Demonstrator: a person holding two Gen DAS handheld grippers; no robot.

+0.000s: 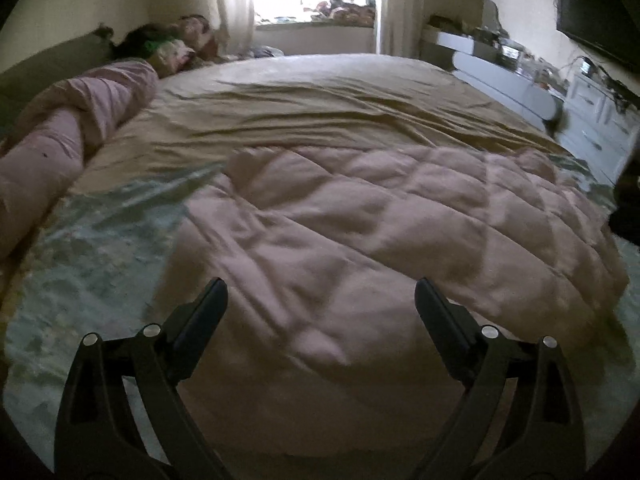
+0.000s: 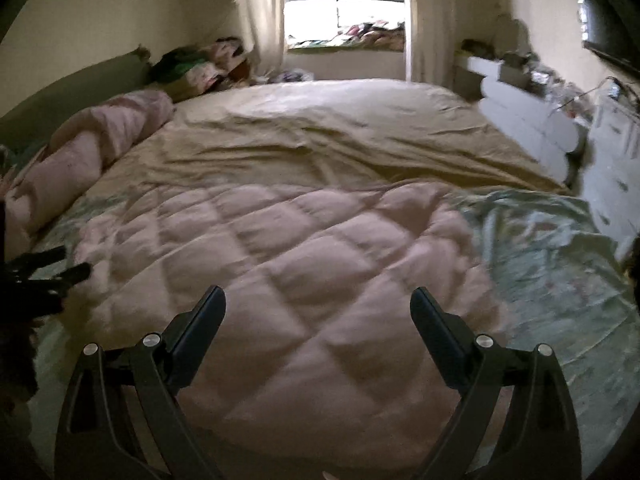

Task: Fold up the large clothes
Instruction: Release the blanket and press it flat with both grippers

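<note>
Left tongs (image 1: 321, 294) and right tongs (image 2: 318, 302) gape wide, empty, above the pink quilt (image 1: 360, 248) on the bed (image 1: 320, 92).

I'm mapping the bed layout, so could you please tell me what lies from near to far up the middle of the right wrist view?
Right gripper with open fingers → pink quilt → tan sheet → window.

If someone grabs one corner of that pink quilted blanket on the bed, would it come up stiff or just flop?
Probably floppy: the pink quilted blanket lies in soft creases and puffy stitched squares. It likely sags and drags rather than lifting flat. It looks bulky yet light, though that cannot be confirmed.
</note>
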